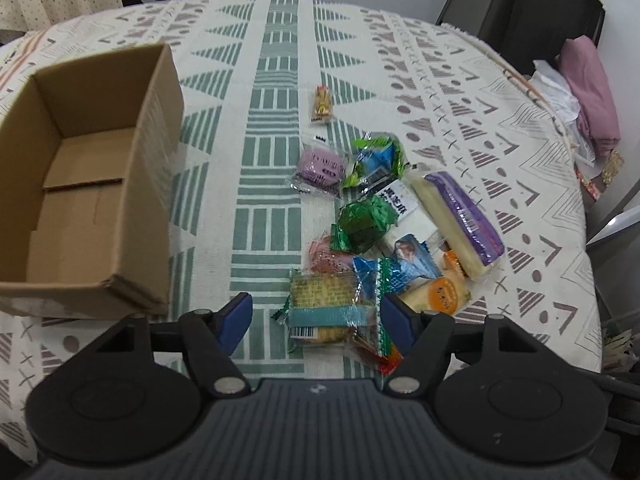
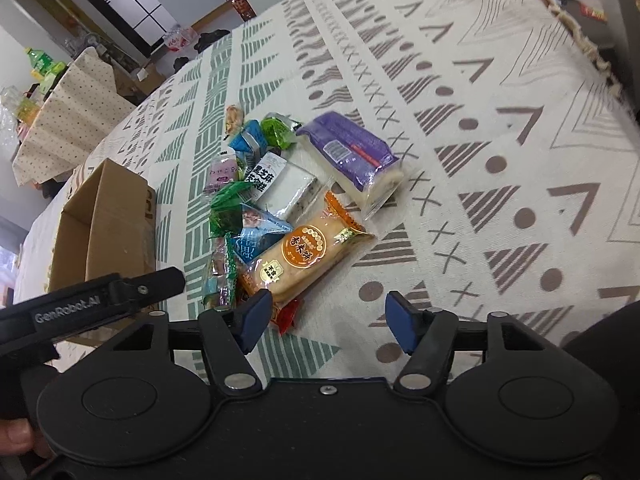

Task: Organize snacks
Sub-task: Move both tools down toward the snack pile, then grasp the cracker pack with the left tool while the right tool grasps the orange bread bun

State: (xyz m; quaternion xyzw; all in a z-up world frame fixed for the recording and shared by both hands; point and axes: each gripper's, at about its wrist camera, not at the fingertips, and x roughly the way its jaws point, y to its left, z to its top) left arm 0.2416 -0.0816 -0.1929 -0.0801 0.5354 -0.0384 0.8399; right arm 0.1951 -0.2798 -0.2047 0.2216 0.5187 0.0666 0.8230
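Note:
A pile of wrapped snacks lies on the patterned tablecloth, right of an open cardboard box with nothing in it. My left gripper is open low over the pile's near end. A clear packet of crackers lies between its blue pads; the left pad is clear of it. My right gripper is open just above the cloth. Its left fingertip sits at the near end of an orange rice-cracker packet. A long purple cake packet lies farther off. The box shows at left.
One small snack lies alone beyond the pile. The left gripper's black body crosses in front of the box. Pink cloth and papers sit past the table's right edge. A dark chair stands behind.

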